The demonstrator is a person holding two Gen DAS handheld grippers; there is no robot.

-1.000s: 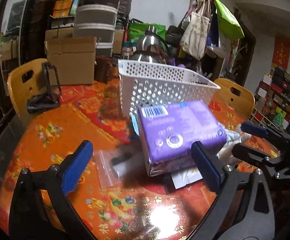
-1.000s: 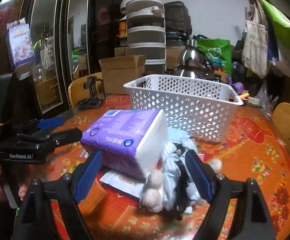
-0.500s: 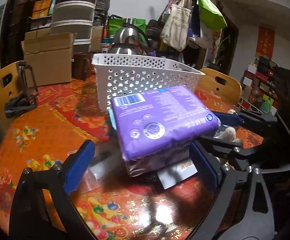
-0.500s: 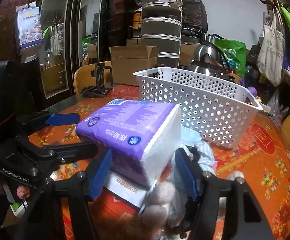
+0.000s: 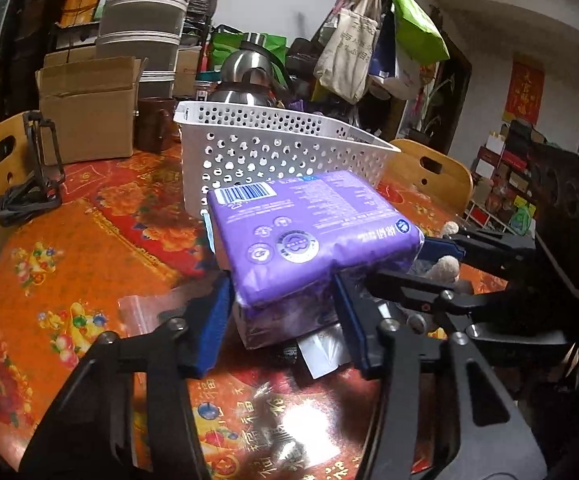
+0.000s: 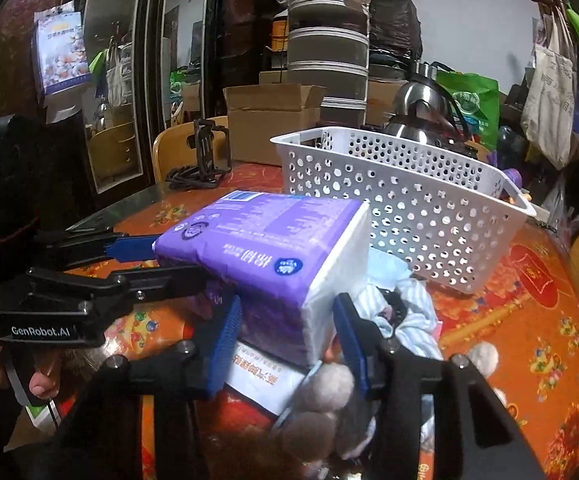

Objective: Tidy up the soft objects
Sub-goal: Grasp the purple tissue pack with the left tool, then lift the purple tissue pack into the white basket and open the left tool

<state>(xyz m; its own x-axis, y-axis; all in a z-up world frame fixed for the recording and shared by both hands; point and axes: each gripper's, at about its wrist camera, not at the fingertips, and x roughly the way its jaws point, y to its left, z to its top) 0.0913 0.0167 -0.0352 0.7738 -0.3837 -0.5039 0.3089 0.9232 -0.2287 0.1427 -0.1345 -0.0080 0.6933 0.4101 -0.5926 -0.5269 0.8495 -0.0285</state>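
A purple tissue pack [image 5: 309, 236] lies tilted on a pile on the red patterned table [image 5: 69, 248], just in front of a white perforated basket [image 5: 273, 148]. My left gripper [image 5: 281, 320] is shut on one end of the pack. My right gripper [image 6: 289, 328] is shut on its white-sided end [image 6: 265, 252]. A striped soft toy with plush feet [image 6: 401, 312] and a flat white packet [image 6: 265, 380] lie under the pack. The basket [image 6: 401, 196] stands behind it in the right wrist view.
A clear zip bag [image 5: 141, 312] lies left of the pack. A cardboard box [image 5: 89, 120], a brown mug [image 5: 155, 124], a metal kettle [image 5: 245, 76] and a black stand [image 5: 33, 176] are at the back. Wooden chairs [image 5: 429, 172] ring the table.
Both grippers moved in on the tissue pack and closed on it from opposite ends; their fingers went from wide apart to pressed on the pack. The pack now sits nearer both cameras.
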